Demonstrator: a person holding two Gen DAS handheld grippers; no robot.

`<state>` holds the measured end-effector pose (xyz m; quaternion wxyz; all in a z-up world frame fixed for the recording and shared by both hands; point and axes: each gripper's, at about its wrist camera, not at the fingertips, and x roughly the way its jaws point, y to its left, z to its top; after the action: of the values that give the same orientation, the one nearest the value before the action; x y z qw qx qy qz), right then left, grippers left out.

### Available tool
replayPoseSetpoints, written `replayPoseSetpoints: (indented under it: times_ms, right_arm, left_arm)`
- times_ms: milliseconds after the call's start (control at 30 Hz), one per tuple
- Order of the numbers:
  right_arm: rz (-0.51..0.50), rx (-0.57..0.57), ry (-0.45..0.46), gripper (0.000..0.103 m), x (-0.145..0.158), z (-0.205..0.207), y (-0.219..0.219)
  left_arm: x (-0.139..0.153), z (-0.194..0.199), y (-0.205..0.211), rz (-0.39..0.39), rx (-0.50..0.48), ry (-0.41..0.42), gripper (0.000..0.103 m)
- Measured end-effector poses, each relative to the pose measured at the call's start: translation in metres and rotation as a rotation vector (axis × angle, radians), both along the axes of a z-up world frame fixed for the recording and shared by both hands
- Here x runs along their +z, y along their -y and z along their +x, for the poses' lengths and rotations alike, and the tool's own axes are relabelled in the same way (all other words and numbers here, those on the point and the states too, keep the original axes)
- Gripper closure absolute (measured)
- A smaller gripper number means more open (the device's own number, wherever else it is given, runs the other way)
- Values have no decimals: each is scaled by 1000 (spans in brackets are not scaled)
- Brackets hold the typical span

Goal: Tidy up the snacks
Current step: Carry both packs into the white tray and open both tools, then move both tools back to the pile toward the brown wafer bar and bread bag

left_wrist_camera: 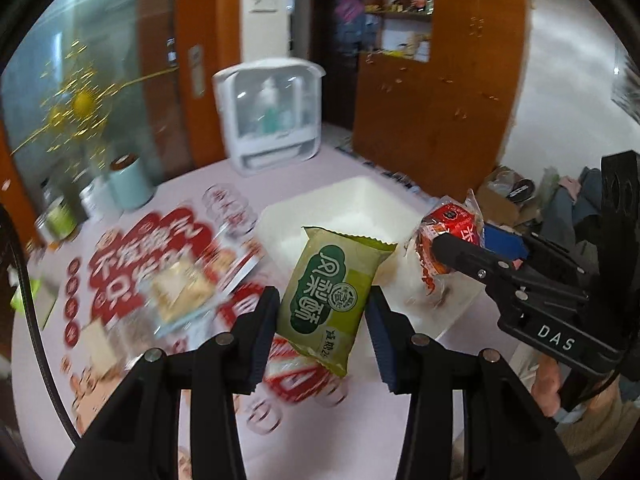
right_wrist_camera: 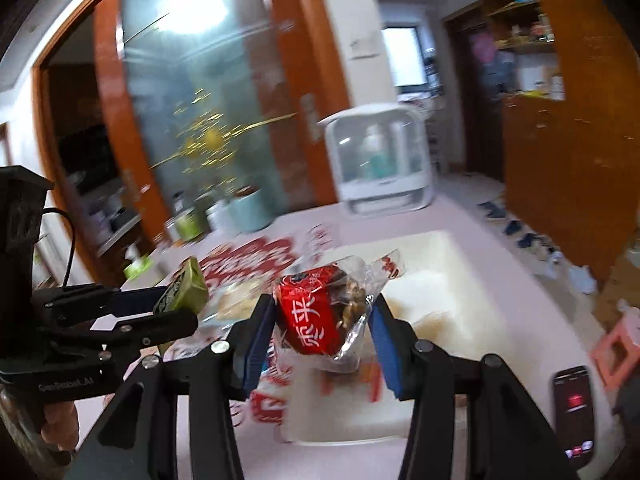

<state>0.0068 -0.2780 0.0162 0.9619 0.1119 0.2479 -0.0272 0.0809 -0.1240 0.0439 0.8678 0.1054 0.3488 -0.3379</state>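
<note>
My left gripper (left_wrist_camera: 324, 312) is shut on a green snack packet (left_wrist_camera: 334, 292) and holds it up above the table, near the white tray (left_wrist_camera: 360, 196). My right gripper (right_wrist_camera: 322, 320) is shut on a red and clear wrapped snack (right_wrist_camera: 320, 312) over the white tray (right_wrist_camera: 452, 280). In the left wrist view the right gripper (left_wrist_camera: 444, 248) comes in from the right with the red snack (left_wrist_camera: 444, 232). In the right wrist view the left gripper (right_wrist_camera: 176, 304) shows at the left with the green packet (right_wrist_camera: 182, 290).
Red printed snack packs (left_wrist_camera: 152, 272) lie scattered on the pink table (left_wrist_camera: 320, 432). A white clear-fronted box (left_wrist_camera: 272, 116) stands at the back, a pale green canister (left_wrist_camera: 130, 184) and jars at the left. A phone (right_wrist_camera: 574, 408) lies at the table's right.
</note>
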Motion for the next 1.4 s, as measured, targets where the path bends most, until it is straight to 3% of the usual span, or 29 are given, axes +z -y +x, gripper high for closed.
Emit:
replayPoseSetpoints:
  times_ms: [267,400,667,733,800,1000,1400]
  right_arm:
    - [-95,-172,-6,54,28,6,47]
    - [-116,-228,-49,53,24,13,64]
    - [-88,-226,-222,49,-24,33,75]
    - [-74,-209,-255,45,-36,37,75]
    - [-55,-199,-264,41,-42,37,74]
    - [-44,-204,-230,41,-40,35,70]
    - [-62,-194,-202,41,-32,20,47]
  left_arm:
    - [13,15,63,-21,7,42,60]
    - [-8,33,86,9,29,9,60]
    - [-70,56,110,88,38,-108,57]
    - [-78,58,110,103,45,-121,31]
    - [-81,58,105,94,70,-113,23]
    - [-77,60,81,53,115,-136,22]
    - [-54,16,35,28,172,-55,21]
